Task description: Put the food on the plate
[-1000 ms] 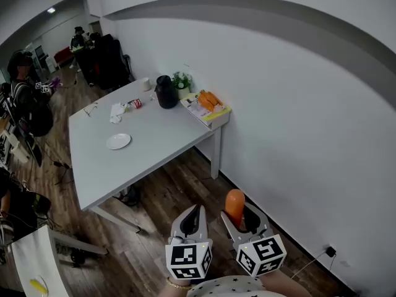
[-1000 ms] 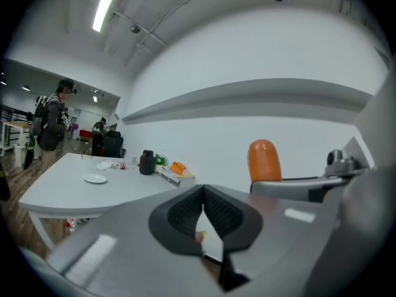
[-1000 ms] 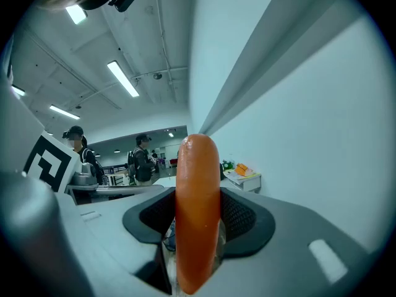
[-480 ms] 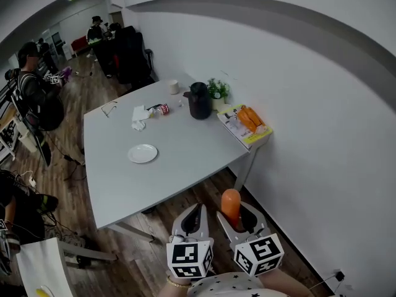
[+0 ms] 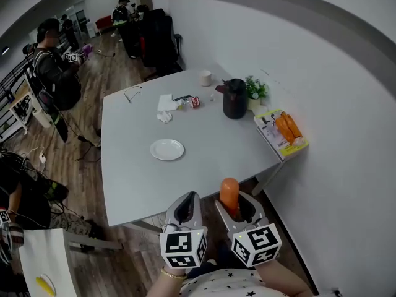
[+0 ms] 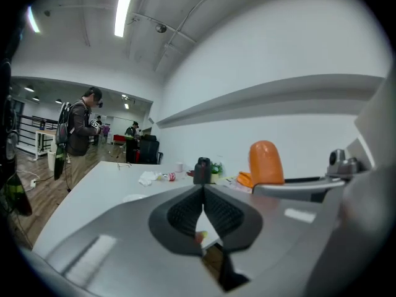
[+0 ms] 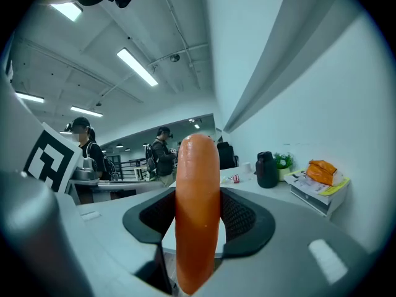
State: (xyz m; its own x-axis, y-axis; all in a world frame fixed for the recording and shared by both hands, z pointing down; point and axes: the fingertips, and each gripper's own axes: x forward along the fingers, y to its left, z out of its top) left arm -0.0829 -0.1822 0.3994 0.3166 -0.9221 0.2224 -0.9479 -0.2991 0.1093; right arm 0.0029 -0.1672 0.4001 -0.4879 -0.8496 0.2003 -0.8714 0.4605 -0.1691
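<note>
Food (image 5: 229, 193), an orange stick, stands clamped in the right gripper (image 5: 237, 204) jaws at lower centre. The left gripper (image 5: 188, 197) jaws are pressed together, empty. This looks like the carrying step: next comes a reach over the bench (image 5: 204, 159) to the plate (image 5: 167, 149), mid-frame.

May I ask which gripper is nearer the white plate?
Left. The left gripper hangs short of the plate; the right gripper, holding orange food, is farther right.

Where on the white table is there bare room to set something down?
Bare: the table from the plate to its near edge, and between the plate and the black jug. Crowded: the far end, with tissue, can, cup and plant.
</note>
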